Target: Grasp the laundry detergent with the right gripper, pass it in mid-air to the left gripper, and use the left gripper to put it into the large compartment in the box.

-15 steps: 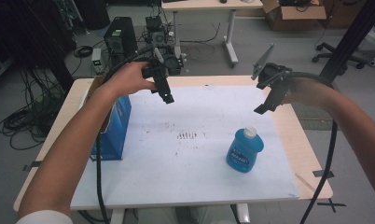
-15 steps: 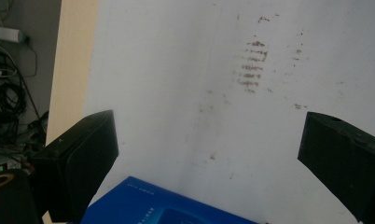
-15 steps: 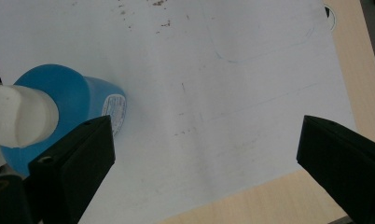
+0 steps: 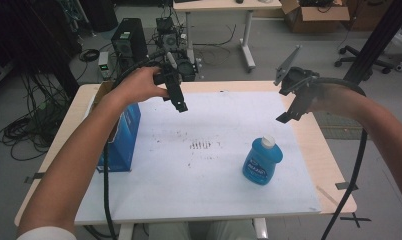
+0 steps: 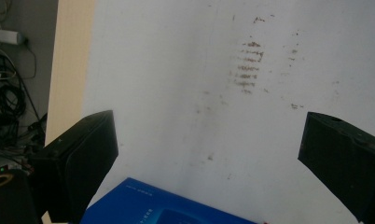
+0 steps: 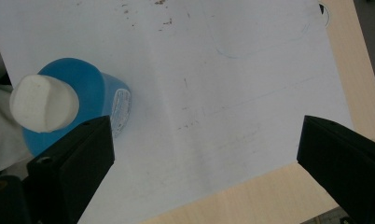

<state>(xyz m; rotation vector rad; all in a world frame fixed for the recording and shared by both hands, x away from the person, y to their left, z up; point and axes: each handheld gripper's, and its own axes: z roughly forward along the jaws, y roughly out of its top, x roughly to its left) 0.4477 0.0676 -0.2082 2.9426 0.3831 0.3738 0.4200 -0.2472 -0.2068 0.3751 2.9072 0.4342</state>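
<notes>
A blue bottle (image 4: pixel 261 161) with a white cap stands upright on the white sheet (image 4: pixel 209 175) at the right; the right gripper view shows this bottle (image 6: pixel 83 100) from above at the left. A blue box (image 4: pixel 120 137) stands at the table's left side, and its top edge (image 5: pixel 167 207) lies low in the left gripper view. My left gripper (image 4: pixel 180 106) hangs above the sheet's far left part, open and empty, jaws wide in its own view (image 5: pixel 209 163). My right gripper (image 4: pixel 284 118) hovers above the far right, open and empty (image 6: pixel 204 168), up and right of the bottle.
The wooden table (image 4: pixel 334 170) shows bare strips around the sheet. Dark smudge marks (image 4: pixel 204 145) sit mid-sheet. Beyond the far edge stand a black computer case (image 4: pixel 129 42), cables, another desk and a cardboard box (image 4: pixel 314 15). Black cables trail from both grippers.
Both grippers have barely shifted; the bottle and the box stand where they were.
</notes>
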